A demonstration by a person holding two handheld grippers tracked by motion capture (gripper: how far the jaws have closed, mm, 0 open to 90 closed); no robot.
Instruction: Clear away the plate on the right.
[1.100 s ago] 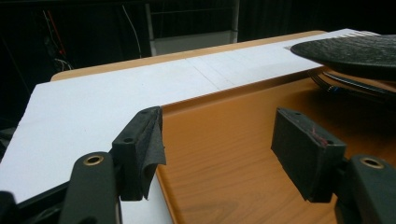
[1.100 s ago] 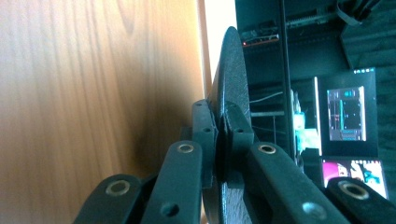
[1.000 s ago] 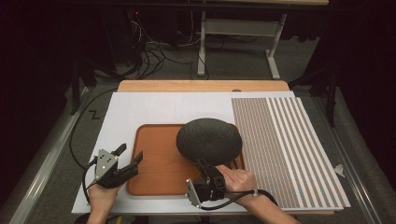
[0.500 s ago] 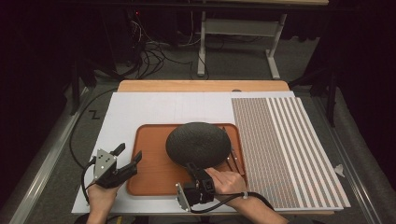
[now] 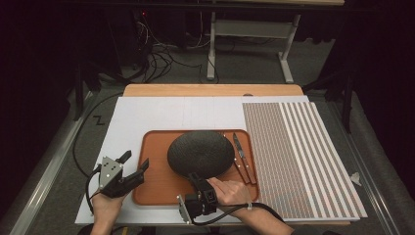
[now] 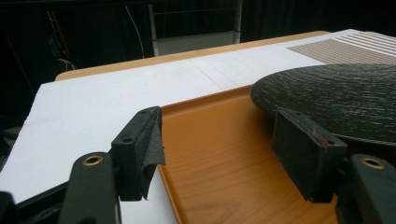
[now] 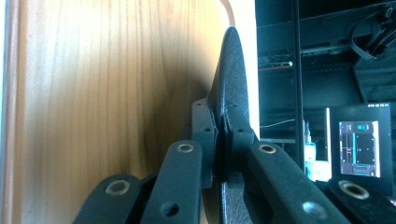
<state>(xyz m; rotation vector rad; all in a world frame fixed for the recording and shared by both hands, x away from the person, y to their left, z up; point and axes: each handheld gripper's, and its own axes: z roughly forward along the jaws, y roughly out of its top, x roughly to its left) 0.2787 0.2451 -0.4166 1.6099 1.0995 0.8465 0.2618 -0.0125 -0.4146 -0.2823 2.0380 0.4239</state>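
My right gripper (image 5: 199, 182), jaws clamped on the dark plate's (image 5: 200, 153) near rim, had carried it left over the tray's (image 5: 156, 188) middle, close to set-down; left gripper (image 5: 133, 166) idled, jaws wide.

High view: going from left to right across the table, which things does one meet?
Left gripper → orange tray → black plate → cutlery → striped mat.
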